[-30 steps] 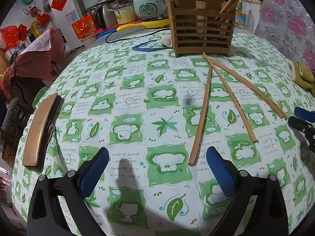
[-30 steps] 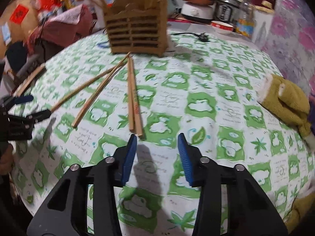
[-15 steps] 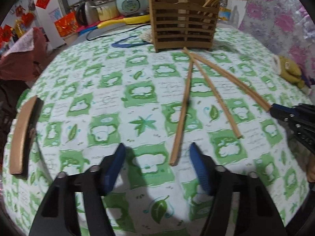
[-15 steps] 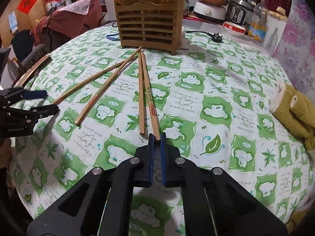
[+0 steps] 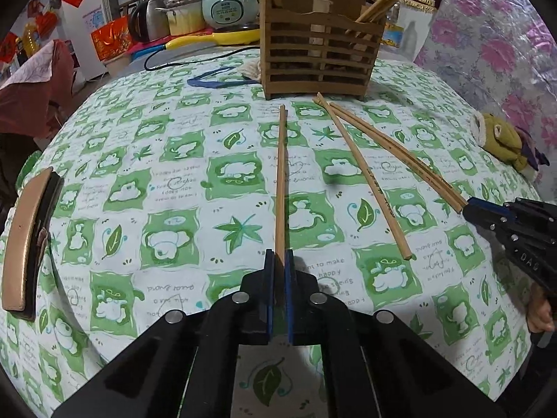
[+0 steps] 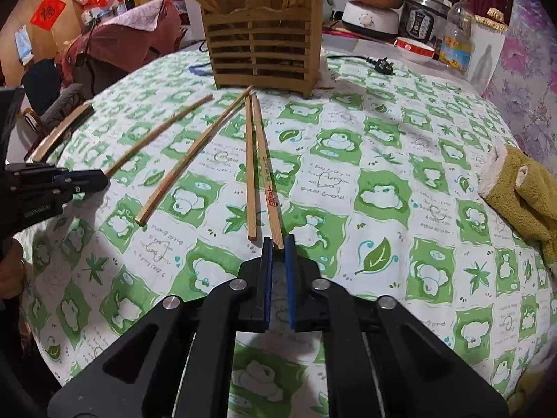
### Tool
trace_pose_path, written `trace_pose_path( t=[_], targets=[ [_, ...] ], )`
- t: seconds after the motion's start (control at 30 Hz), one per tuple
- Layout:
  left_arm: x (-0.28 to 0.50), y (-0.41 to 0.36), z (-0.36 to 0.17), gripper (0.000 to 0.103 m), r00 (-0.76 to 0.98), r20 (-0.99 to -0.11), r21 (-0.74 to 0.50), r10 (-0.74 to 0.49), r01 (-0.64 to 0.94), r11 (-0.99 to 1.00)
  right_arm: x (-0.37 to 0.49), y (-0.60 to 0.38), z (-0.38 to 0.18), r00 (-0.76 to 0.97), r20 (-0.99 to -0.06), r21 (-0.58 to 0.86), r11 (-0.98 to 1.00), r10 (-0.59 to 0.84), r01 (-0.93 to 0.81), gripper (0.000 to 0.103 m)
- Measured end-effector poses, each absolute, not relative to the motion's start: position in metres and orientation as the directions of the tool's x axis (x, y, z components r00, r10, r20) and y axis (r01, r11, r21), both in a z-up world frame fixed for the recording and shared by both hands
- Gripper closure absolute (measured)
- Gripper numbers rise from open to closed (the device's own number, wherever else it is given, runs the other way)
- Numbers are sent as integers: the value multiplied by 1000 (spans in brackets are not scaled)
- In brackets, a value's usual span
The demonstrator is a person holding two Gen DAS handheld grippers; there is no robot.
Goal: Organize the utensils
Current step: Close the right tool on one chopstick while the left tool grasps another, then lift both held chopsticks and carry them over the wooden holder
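Several wooden chopsticks lie on the green-patterned tablecloth in front of a slatted wooden utensil holder (image 5: 320,59), which also shows in the right wrist view (image 6: 261,55) and holds more chopsticks. My left gripper (image 5: 279,256) is shut on the near end of one chopstick (image 5: 280,174). My right gripper (image 6: 278,244) is shut on the near end of a chopstick with red print (image 6: 266,174); a second chopstick (image 6: 250,167) lies beside it. Another chopstick (image 6: 195,153) lies loose between the two grippers. The right gripper also shows in the left wrist view (image 5: 470,207).
A tan curved case (image 5: 24,240) lies at the table's left edge. A yellow-green plush toy (image 6: 522,191) sits at the right edge. Rice cookers, a kettle, a bowl, a bottle and a power cord stand behind the holder. A floral cloth hangs at the right.
My left gripper moved forward and closed on the end of a chopstick. My right gripper closed earlier on the printed chopstick and stays shut on it.
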State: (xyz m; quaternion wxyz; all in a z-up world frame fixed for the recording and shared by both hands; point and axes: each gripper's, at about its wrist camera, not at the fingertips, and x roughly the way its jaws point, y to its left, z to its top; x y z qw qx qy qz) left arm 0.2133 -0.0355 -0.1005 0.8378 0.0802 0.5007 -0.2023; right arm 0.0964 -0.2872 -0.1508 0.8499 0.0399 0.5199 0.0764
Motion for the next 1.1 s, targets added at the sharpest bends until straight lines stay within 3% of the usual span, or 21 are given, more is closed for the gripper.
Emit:
trace_pose_path(
  t=[0.33, 0.57, 1.1],
  targets=[
    [210, -40, -101, 96, 439, -870, -18, -225, 427, 904, 99, -286, -151, 454, -874, 148, 985, 173, -91, 96],
    [201, -35, -88, 97, 478, -850, -16, -221, 397, 918, 81, -289, -129, 552, -828, 89, 995, 93, -35, 96],
    [150, -34, 35, 97, 633, -710, -35, -309, 406, 913, 25, -295, -2, 774, -629, 81, 996, 77, -33, 96]
  ],
)
